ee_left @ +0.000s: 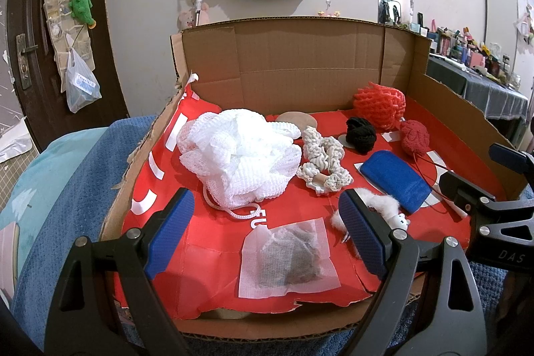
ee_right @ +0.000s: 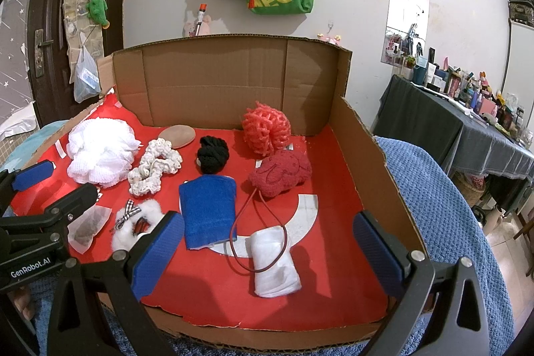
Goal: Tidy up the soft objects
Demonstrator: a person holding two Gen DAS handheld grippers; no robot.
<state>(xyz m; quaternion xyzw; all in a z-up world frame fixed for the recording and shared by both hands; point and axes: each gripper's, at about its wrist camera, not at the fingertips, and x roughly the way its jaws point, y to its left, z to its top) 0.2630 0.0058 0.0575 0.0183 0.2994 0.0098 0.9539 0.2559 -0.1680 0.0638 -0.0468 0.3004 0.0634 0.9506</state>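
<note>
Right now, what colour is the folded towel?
Blue; the folded towel shows best in the right wrist view.

The cardboard box [ee_right: 213, 82] is plain corrugated brown, matt, torn ragged along its edges, with a glossy red paper lining [ee_right: 327, 256] creased on the floor. The white bath pouf [ee_left: 237, 152] is stiff open mesh netting; the red net ball [ee_right: 265, 130] looks like foam netting. The cream scrunchie [ee_right: 155, 167], black yarn knot [ee_right: 213, 154] and dark red knit pouch [ee_right: 280, 172] are all soft, nubbly yarn. The blue towel [ee_right: 208, 212] is fuzzy terry. The sachet [ee_left: 287, 256] is thin translucent fibre paper. Both grippers' pads [ee_left: 362, 232] are textured blue rubber on matt black plastic.
</note>
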